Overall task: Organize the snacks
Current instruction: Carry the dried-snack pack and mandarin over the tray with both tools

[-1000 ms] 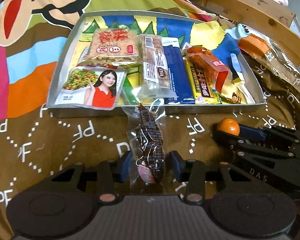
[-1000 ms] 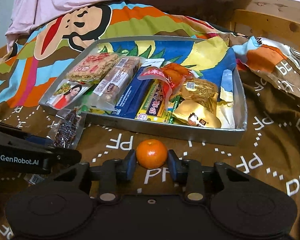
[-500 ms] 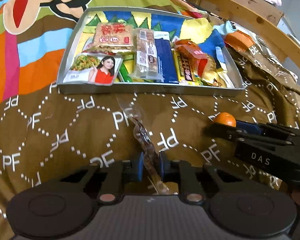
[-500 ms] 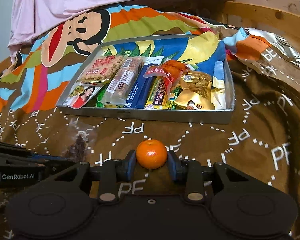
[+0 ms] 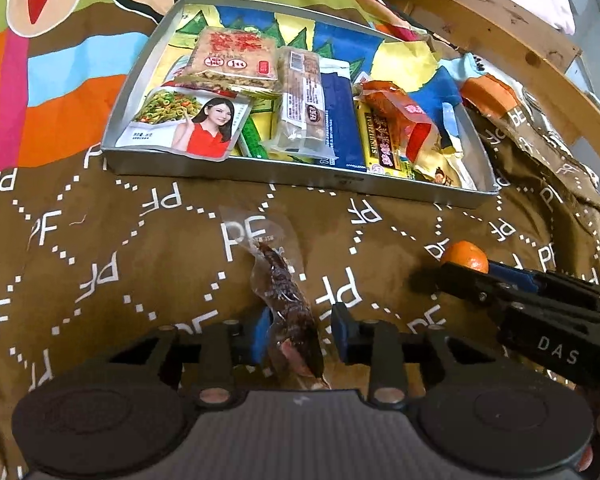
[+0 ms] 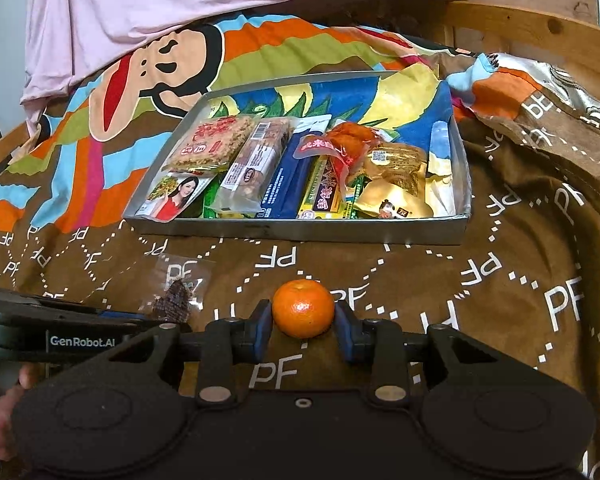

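**Two hand-held grippers in front of the snack tray**

The right hand-held gripper (image 6: 303, 330) is closed on a small mandarin (image 6: 303, 308); both blue pads touch its sides, in the lower centre of the right wrist view. The left hand-held gripper (image 5: 300, 338) has a dark snack in a clear wrapper (image 5: 288, 300) between its fingers. Its jaws have just been opening. The left pad (image 5: 260, 336) is at the wrapper, while the right pad stands apart from it, so the grip looks loose. The packet's far end points up toward the tray.

The silver tray (image 5: 300, 178) lies on the brown bed cover (image 5: 100, 272) in the upper middle of both frames. It is filled with packets side by side, among them a packet with a woman in red (image 5: 192, 124) at its near left corner.
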